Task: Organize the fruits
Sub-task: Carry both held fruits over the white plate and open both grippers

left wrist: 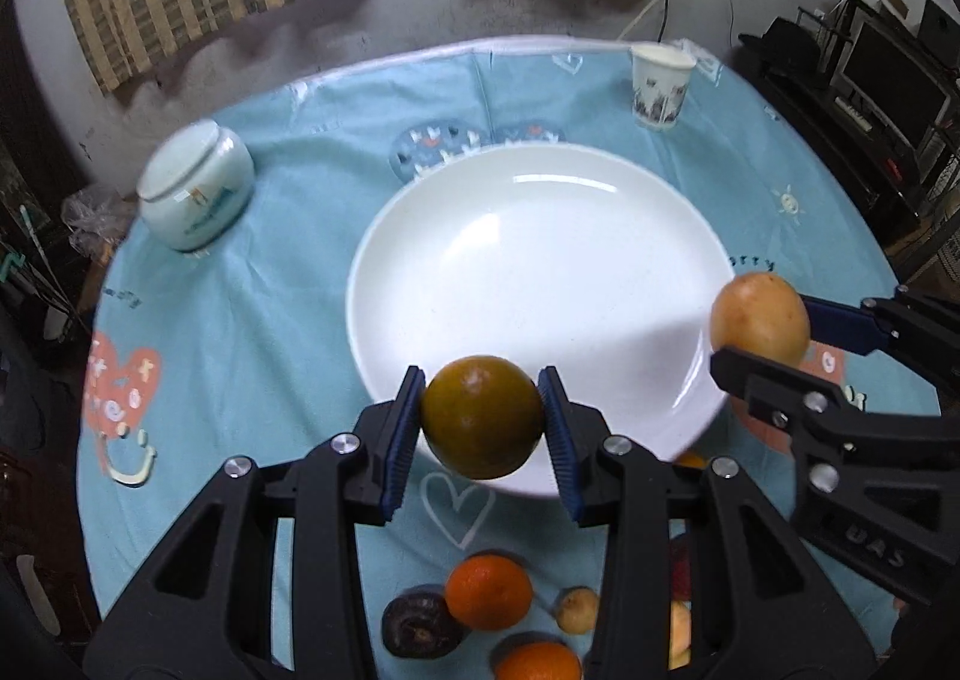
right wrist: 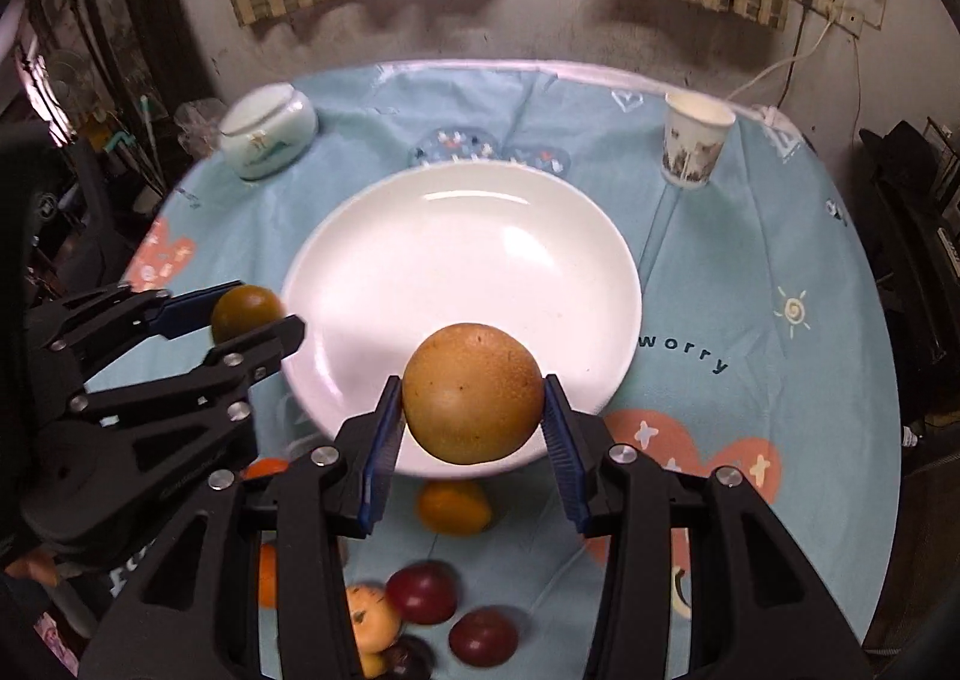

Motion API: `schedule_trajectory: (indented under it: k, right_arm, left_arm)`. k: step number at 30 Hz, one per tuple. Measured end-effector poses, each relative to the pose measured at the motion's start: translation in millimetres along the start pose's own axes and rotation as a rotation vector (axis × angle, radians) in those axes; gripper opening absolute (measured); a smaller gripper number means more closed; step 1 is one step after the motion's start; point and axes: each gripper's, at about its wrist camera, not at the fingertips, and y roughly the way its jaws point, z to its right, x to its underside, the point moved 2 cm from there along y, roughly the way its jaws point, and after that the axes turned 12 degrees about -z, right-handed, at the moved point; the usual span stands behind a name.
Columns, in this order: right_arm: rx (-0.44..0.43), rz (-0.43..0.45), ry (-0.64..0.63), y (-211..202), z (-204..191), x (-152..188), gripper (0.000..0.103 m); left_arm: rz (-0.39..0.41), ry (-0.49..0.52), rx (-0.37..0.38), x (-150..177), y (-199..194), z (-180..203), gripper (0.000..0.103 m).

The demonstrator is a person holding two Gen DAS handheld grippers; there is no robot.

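Observation:
My left gripper (left wrist: 482,423) is shut on a dark green-brown round fruit (left wrist: 482,425), held above the near rim of a large white plate (left wrist: 540,236). My right gripper (right wrist: 472,410) is shut on a tan-yellow round fruit (right wrist: 472,392) over the plate's (right wrist: 468,236) near edge. In the left wrist view the right gripper (left wrist: 762,341) and its yellow fruit (left wrist: 759,317) hang at the plate's right side. The right wrist view has the left gripper (right wrist: 252,320) with the green fruit (right wrist: 246,311) at the plate's left. Nothing lies on the plate.
Loose fruits lie on the blue tablecloth near me: oranges (left wrist: 487,590), a dark fruit (left wrist: 420,623), red fruits (right wrist: 423,593) and a small yellow one (right wrist: 369,617). A pale ceramic jar (left wrist: 195,188) stands at the far left, a paper cup (left wrist: 660,83) at the far right.

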Motion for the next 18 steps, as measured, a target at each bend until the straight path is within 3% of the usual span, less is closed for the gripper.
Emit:
schedule_trajectory:
  k: [6, 8, 11, 15, 18]
  right_arm:
    - [0.060, -0.081, 0.028, 51.7, 13.2, -26.0, 0.047]
    - [0.081, -0.099, 0.021, 59.5, 14.7, -30.8, 0.066]
    - [0.078, -0.071, 0.003, 51.7, 19.3, -33.8, 0.069]
    - [0.036, -0.037, -0.007, 25.0, 24.2, -21.6, 0.070]
    - [0.016, -0.029, -0.070, -0.5, 18.3, 19.5, 0.070]
  left_arm:
    - [-0.071, -0.003, -0.039, -20.5, 43.1, -1.2, 0.040]
    - [-0.064, -0.014, -0.057, -25.2, 48.3, -5.0, 0.048]
    - [-0.043, -0.035, -0.051, -28.6, 44.8, -13.8, 0.069]
    - [0.011, -0.020, -0.039, -22.3, 23.6, -20.9, 0.069]
    - [0.051, -0.009, -0.014, -2.7, -1.2, -26.0, 0.071]
